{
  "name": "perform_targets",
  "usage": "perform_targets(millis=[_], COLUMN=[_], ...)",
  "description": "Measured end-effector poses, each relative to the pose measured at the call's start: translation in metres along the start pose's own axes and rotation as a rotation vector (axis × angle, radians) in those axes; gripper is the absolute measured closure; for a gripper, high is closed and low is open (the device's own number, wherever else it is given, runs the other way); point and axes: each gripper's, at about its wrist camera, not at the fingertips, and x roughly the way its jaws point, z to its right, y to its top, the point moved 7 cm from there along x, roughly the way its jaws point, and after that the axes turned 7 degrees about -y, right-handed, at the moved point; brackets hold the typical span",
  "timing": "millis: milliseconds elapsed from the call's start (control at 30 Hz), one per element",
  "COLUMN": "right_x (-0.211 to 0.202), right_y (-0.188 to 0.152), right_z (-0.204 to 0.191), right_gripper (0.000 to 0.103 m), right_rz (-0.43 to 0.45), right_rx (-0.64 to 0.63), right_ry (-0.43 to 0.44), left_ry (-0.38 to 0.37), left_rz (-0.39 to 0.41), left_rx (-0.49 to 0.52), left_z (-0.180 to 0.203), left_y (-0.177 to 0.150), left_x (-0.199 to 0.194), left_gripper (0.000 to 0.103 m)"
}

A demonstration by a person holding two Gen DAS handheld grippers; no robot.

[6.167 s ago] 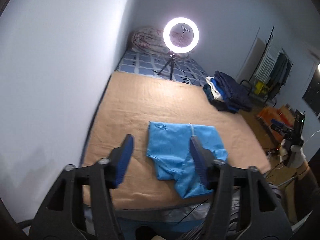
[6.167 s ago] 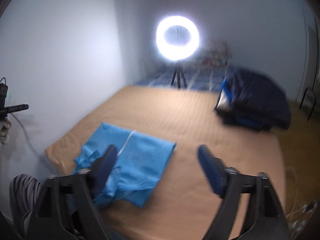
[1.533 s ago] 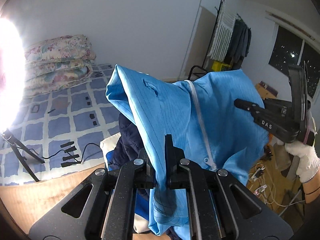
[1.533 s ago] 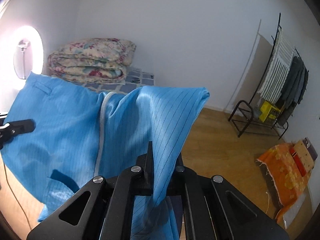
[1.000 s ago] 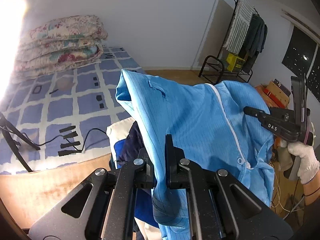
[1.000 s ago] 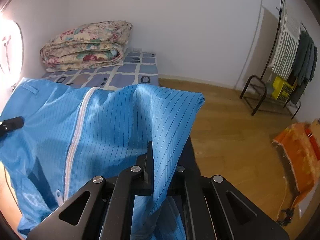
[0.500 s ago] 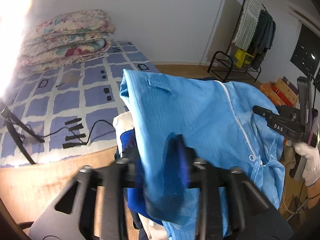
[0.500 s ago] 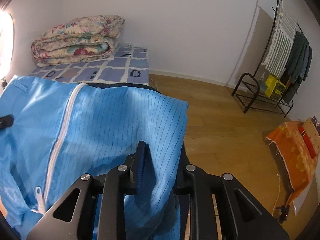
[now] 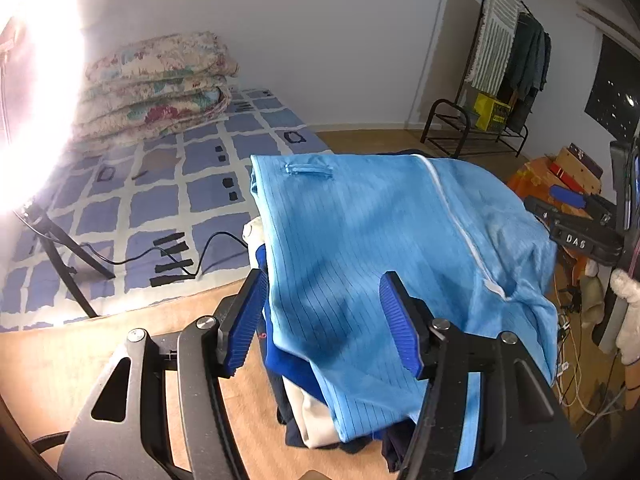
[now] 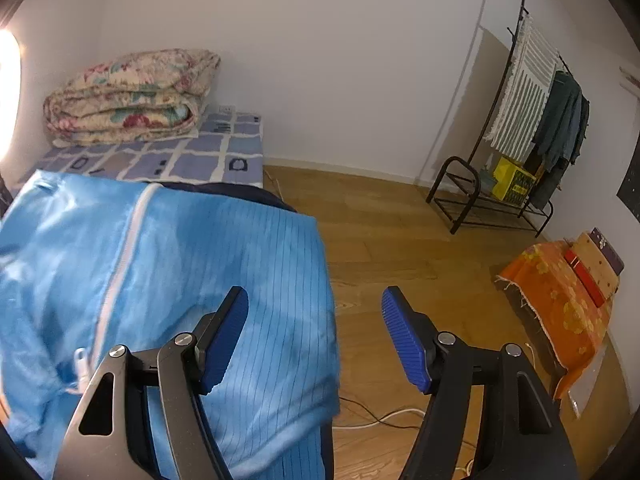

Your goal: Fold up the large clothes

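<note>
Home bedroom: mattress [image 9: 208,168], folded quilt [image 10: 132,96], clothes rack [image 10: 536,120].

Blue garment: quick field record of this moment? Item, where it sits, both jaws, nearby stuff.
item: light blue striped garment, white zipper, folded
location: on top of a pile of folded clothes at the mat's edge
left gripper: jaws have just been opening; garment lies between them, pads not pressing
right gripper: jaws have just been opening; garment edge between them, released
nearby: ring light, floral quilt, clothes rack
</note>
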Motion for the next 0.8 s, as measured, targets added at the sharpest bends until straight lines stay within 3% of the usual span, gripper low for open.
perform_targets(millis=[467,600,733,800], right_x=[-0.093,-0.137,-0.188,-0.211], right_y=[-0.011,-0.024,-0.036,-0.042], right_z=[0.004,-0.003,-0.007,-0.008], right_gripper=[0.033,0.033,0.033,0.032], right_rz=[0.041,0.058,0.081,0.082], right_rx=[0.070,0.059,0.057,0.059], right_ry=[0.034,0.037,0.051,0.067], left_ry=[-0.037,-0.032,-0.029,-0.024], left_rz=[0.071,0.083,0.111,0.121], left_rx=[0.055,0.067,0.062,0.070], left_z=[0.038,0.049,0.061,0.069], left_y=[-0.033,-0.056,-0.074,-0.084], left_x=[-0.091,-0.133,-0.185,-0.212], left_gripper=[0.042,0.041,0.030,0.030])
